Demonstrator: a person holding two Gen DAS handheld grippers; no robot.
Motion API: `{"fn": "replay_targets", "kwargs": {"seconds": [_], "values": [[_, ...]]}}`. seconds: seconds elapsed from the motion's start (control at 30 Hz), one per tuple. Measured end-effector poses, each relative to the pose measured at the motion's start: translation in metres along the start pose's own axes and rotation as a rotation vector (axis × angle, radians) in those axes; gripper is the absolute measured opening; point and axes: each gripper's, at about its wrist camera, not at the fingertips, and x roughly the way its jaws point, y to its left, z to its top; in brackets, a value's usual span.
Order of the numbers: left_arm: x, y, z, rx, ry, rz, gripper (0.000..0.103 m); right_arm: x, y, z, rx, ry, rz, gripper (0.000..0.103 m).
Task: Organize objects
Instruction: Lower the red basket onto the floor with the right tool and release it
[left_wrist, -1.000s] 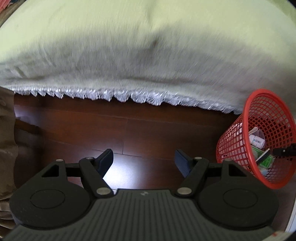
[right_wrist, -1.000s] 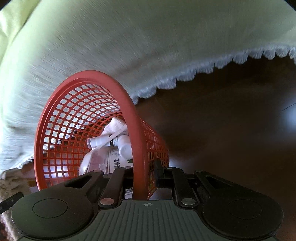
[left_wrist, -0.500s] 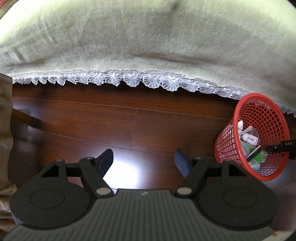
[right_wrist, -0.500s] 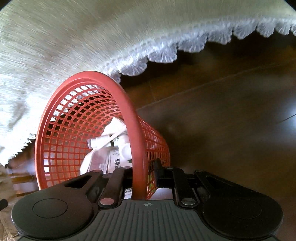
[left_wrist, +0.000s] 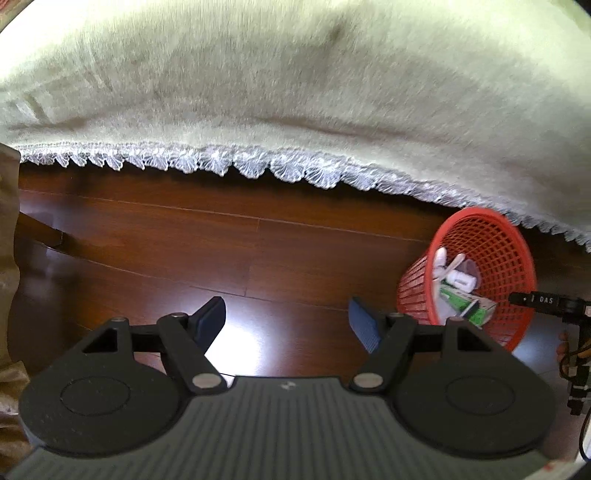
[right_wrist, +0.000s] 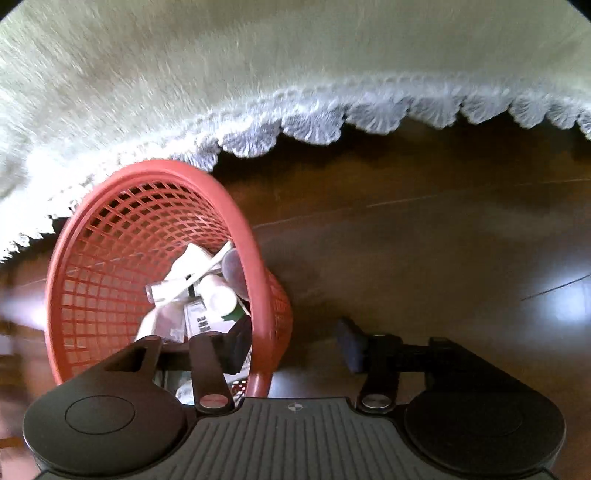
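A red mesh basket (right_wrist: 155, 173) (left_wrist: 484, 218) rests on the dark wood floor by the lace edge of a pale green cloth. It holds white bottles (right_wrist: 218, 295), a white tube and a green-and-white box (left_wrist: 469, 306). My right gripper (right_wrist: 291, 343) straddles the near rim. One finger is inside the basket and the other outside. Its jaws are opening, and the pads no longer press the rim. My left gripper (left_wrist: 287, 319) hangs open over bare floor to the left of the basket, holding nothing.
The pale green cloth (left_wrist: 295, 92) with a white lace hem (left_wrist: 288, 170) overhangs the floor across the top of both views. A brown fabric edge (left_wrist: 7, 258) runs down the far left. Bare wood floor (right_wrist: 443, 258) lies to the right of the basket.
My right gripper, earlier shut on the basket's rim, has spread its jaws. The basket and the gripper came down toward the floor. The left gripper stayed open and sank a little.
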Motion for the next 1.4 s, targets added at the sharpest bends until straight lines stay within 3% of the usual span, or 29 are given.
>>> {"fn": "replay_targets", "kwargs": {"seconds": [0.1,0.3,0.5,0.8,0.97,1.1,1.23,1.4], "values": [[-0.023,-0.005,0.008,0.004,-0.015,-0.028,0.070,-0.020,-0.004,0.008,0.051,-0.020,0.009,0.049],[-0.090,-0.020,0.033,0.025,-0.029,-0.098,0.070,-0.136,0.014,0.010,0.105,-0.068,0.046,0.049],[-0.197,-0.038,0.062,0.070,-0.047,-0.116,0.071,-0.272,0.065,0.006,0.056,-0.121,0.066,0.049],[-0.369,-0.060,0.073,0.226,-0.169,-0.118,0.088,-0.449,0.155,-0.001,0.029,-0.243,0.105,0.049],[-0.439,-0.068,0.050,0.230,-0.255,-0.082,0.091,-0.510,0.175,-0.007,-0.011,-0.276,0.082,0.049],[-0.476,-0.075,0.015,0.167,-0.290,-0.073,0.092,-0.535,0.177,-0.023,-0.107,-0.270,0.042,0.049],[-0.506,-0.093,-0.031,0.132,-0.307,-0.055,0.093,-0.558,0.171,-0.060,-0.241,-0.261,0.021,0.049],[-0.545,-0.118,-0.091,0.109,-0.323,-0.056,0.094,-0.586,0.146,-0.111,-0.276,-0.245,0.033,0.049]]}}
